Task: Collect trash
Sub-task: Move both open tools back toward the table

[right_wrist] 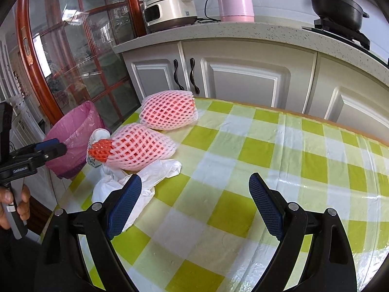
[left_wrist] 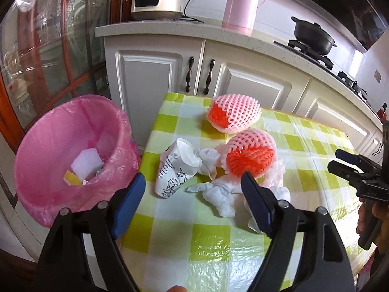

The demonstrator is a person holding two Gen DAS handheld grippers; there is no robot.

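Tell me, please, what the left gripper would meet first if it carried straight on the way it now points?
Most likely the crumpled white tissue, which lies between the open fingers of the left gripper, with the crushed paper cup just to its left. The nearer foam fruit net lies beyond; depth is hard to judge through the fisheye.

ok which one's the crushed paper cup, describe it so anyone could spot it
Start at the green-checked table, at the edge beside the pink-lined bin. The crushed paper cup lies on its side there, left of the crumpled tissues. It alone is white with dark scrollwork print.
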